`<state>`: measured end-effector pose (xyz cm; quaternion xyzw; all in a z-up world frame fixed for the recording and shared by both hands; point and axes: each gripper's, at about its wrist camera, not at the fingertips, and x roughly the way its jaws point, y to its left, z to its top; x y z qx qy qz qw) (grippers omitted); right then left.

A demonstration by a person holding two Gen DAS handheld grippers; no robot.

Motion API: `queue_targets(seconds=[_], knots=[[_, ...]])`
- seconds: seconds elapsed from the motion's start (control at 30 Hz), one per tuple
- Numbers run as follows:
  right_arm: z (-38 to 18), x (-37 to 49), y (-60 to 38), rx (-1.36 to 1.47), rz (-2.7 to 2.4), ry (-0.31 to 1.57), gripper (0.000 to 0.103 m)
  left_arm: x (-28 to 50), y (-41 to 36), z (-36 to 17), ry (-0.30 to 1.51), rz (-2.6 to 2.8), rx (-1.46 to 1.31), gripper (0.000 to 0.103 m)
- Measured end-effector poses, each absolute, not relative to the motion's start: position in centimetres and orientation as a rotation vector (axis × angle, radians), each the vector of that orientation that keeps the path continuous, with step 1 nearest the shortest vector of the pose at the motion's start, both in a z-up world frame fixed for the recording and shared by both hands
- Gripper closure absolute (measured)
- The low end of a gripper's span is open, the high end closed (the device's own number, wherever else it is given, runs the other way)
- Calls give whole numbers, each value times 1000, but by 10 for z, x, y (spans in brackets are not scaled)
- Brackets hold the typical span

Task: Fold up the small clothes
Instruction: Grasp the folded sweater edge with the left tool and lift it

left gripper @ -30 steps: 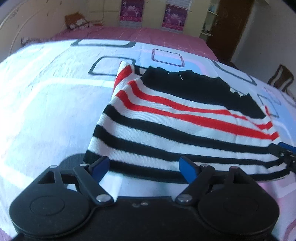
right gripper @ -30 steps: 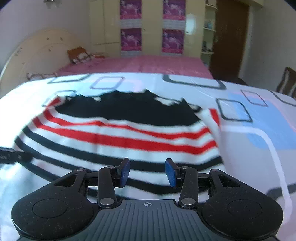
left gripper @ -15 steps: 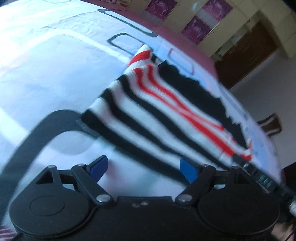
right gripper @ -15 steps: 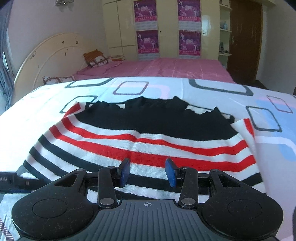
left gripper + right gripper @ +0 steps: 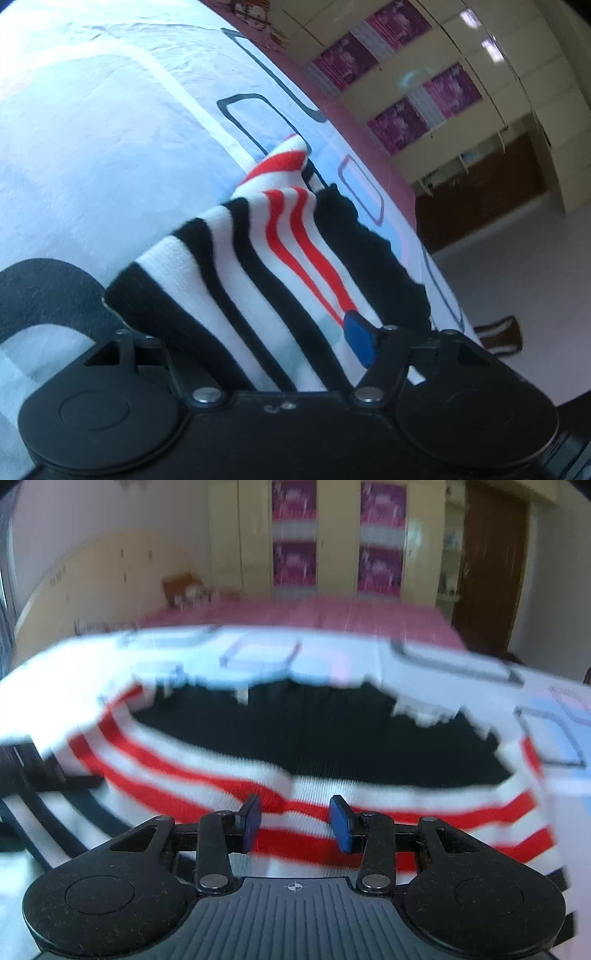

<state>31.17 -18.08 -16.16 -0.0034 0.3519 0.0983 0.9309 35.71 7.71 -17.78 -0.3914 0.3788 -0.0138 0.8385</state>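
A home bedroom: a bed [image 5: 332, 664] under a pale sheet printed with rounded rectangles, a pink cover behind it, a curved cream headboard [image 5: 74, 579], tall cream wardrobes [image 5: 332, 535] with purple posters (blurred), and a brown wooden door [image 5: 491, 561]

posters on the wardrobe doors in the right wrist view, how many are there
4. Two on the left door, upper and lower; two on the right door, upper and lower. The frame crops the upper pair, so more may be out of view.

Sweater [image 5: 295, 760] on bedsheet [image 5: 369, 661], before wardrobe [image 5: 332, 535]
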Motion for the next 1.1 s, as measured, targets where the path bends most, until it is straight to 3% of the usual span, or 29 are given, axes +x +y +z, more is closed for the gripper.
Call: queue_targets(seconds=[0.07,0.27,0.57,1.1], knots=[[-160,313,-179,-17,196,729,61,359,78,-179,797,-23,-818,52],[-163,310,-175,-39,160,727,61,359,86,-185,791,-39,-837,67],[-140,307,-174,-47,97,734,61,358,90,-188,797,-73,-827,72],[-162,318,-185,-47,162,771,61,352,62,-158,719,7,-718,84]])
